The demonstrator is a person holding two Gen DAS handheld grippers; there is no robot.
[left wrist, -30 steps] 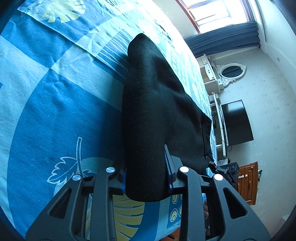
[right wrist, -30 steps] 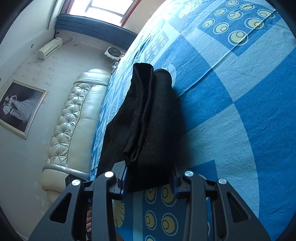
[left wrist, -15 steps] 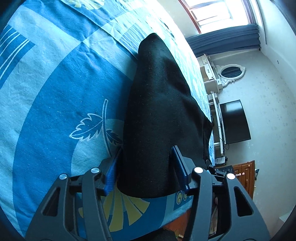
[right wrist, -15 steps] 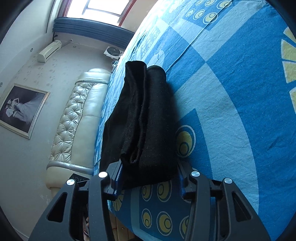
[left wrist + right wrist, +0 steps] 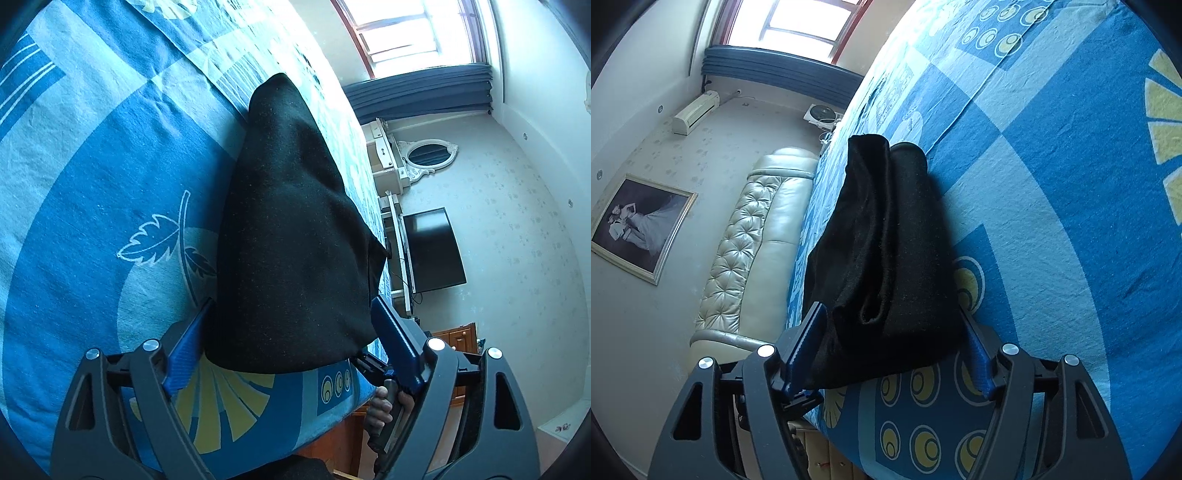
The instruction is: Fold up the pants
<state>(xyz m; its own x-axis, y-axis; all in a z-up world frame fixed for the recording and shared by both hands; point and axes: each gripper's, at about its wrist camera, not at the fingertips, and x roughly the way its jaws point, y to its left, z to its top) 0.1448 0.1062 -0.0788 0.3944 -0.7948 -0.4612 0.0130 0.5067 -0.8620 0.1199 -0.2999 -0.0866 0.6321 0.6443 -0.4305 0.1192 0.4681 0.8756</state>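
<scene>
The black pants (image 5: pixel 291 229) lie folded in a thick stack on the blue patterned bed sheet (image 5: pixel 92 192), near the bed's front edge. My left gripper (image 5: pixel 291 343) is open, its blue fingers (image 5: pixel 186 356) standing either side of the stack's near end. In the right wrist view the pants (image 5: pixel 886 258) show their layered folded edges. My right gripper (image 5: pixel 890 354) is open too, with its fingers (image 5: pixel 805 347) spread wide around the stack's other end.
The sheet (image 5: pixel 1052 184) stretches away beyond the pants. A padded headboard (image 5: pixel 750 236) and framed picture (image 5: pixel 639 225) stand at one side. A television (image 5: pixel 432 251), mirror (image 5: pixel 428 157) and wooden cabinet (image 5: pixel 454 334) are at the other. A hand (image 5: pixel 384 410) grips the other tool's handle below the bed edge.
Both grippers have opened wider and let go of the pants. The stack has settled on the sheet near the bed edge, and both tools have drawn back a little.
</scene>
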